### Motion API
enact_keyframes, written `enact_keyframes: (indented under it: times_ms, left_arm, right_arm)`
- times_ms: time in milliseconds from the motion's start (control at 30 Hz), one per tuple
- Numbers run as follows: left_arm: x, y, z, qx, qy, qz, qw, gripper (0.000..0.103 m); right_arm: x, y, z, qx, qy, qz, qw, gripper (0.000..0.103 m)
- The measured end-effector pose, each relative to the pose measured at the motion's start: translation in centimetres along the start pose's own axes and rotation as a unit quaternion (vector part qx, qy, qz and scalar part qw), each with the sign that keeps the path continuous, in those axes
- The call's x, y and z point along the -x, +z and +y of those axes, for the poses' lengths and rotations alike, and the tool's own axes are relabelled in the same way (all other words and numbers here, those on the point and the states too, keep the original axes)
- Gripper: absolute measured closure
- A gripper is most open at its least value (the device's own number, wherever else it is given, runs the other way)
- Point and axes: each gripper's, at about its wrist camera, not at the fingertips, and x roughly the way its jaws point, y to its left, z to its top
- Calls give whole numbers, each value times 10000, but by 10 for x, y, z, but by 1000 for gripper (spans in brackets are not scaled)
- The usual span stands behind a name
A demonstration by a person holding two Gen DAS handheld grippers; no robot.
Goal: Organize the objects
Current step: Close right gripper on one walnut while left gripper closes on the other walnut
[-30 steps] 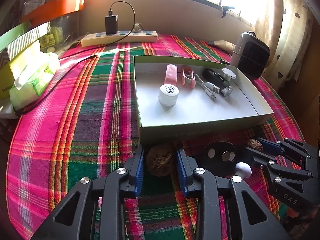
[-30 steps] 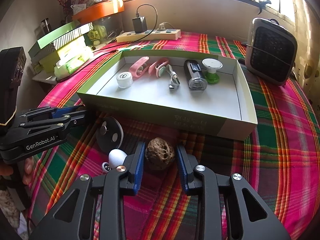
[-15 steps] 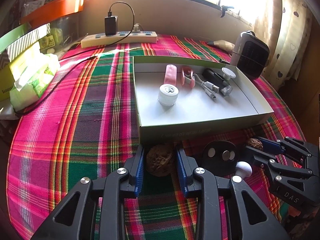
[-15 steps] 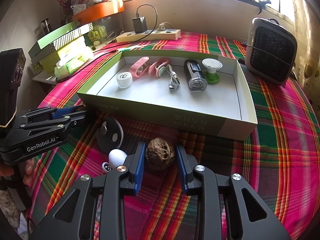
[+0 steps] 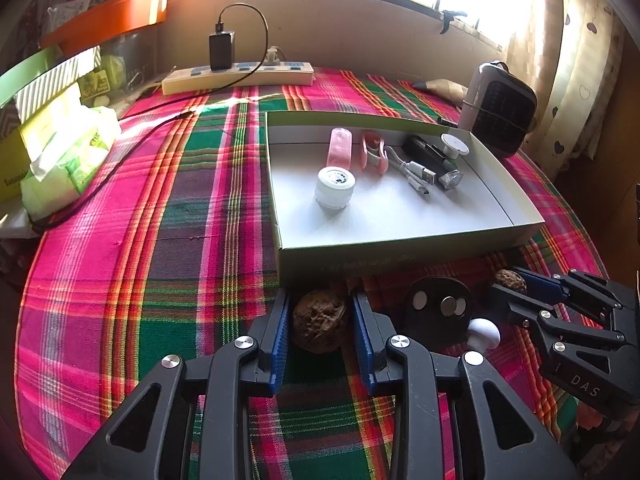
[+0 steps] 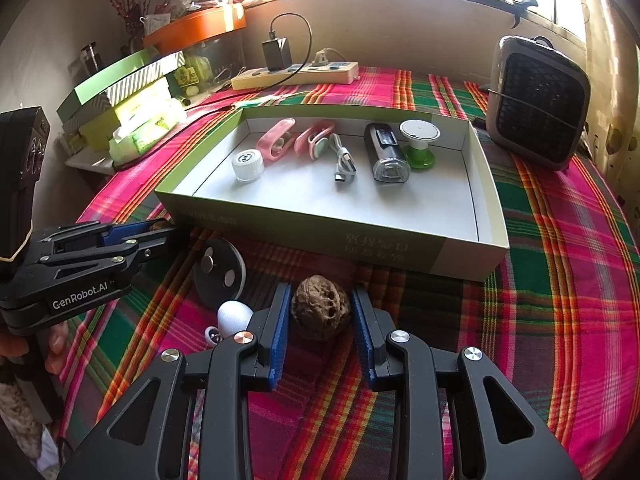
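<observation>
While both grippers point down at the plaid cloth (image 5: 120, 280) just short of the box (image 5: 380, 256), each has a walnut between its blue pads. The left gripper (image 5: 320, 295) is closed on a walnut (image 5: 318, 322) that sits on the cloth, close under the box's near wall. The right gripper (image 6: 320, 288) is clamped on a second walnut (image 6: 320, 312), also near that wall. Between the two grippers lie a black disc (image 5: 438, 304) and a small white knob (image 5: 484, 332), crowding the gap.

The box is open-topped with low walls. A white jar (image 6: 248, 166), pink clips (image 6: 276, 142), a cable (image 6: 344, 164), a black torch (image 6: 388, 152) and a green-footed piece (image 6: 419, 144) lie towards its far wall, so the near half of its floor is bare. To the left of the box the cloth lies clear up to the tissue pack (image 5: 64, 164) and the power strip (image 5: 236, 76). To the right, a heater (image 6: 536, 108) stands just beyond the far corner.
</observation>
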Motion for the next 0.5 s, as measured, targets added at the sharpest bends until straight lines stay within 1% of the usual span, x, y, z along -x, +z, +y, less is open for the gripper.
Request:
enact_keyframes:
  times_ms: [500]
  left_arm:
    - [26, 13, -7, -102, -120, -310, 9994, 76]
  right_arm:
    - [16, 7, -3, -28, 67, -233, 9997, 72]
